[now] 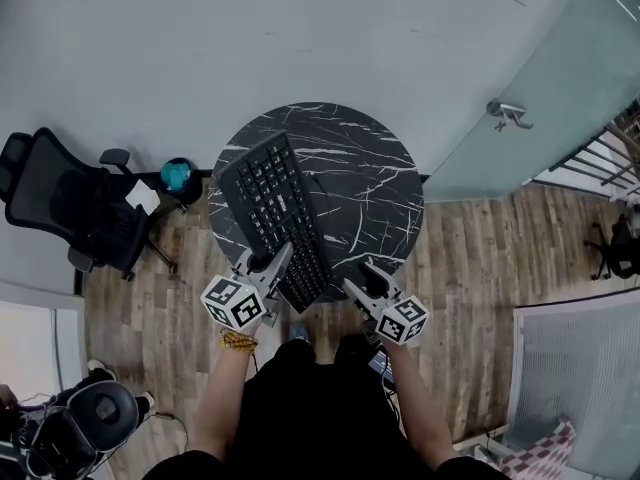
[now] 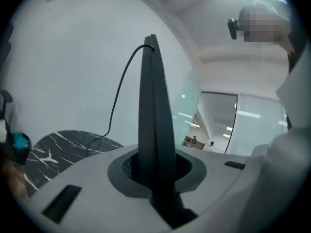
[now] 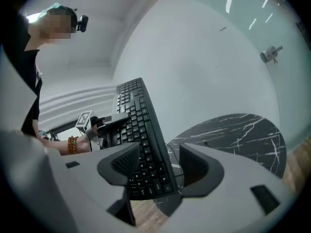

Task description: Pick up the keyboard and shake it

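Observation:
A black keyboard (image 1: 275, 218) is held off the round black marble table (image 1: 370, 188), tilted with its keys facing right. My left gripper (image 1: 268, 268) is shut on its near left edge. In the left gripper view the keyboard (image 2: 155, 130) stands edge-on between the jaws of the left gripper (image 2: 155, 171), its cable (image 2: 116, 106) trailing down to the table (image 2: 58, 149). My right gripper (image 1: 362, 280) sits just right of the keyboard's near end, open. In its own view the keyboard (image 3: 141, 130) hangs between the spread jaws of the right gripper (image 3: 160, 166), and the pads do not press on it.
A black office chair (image 1: 70, 208) and a teal object (image 1: 176, 174) stand left of the table. A glass door with a handle (image 1: 508, 113) is at the right. Another chair (image 1: 90, 418) is at the lower left. Wood floor (image 1: 470, 268) surrounds the table.

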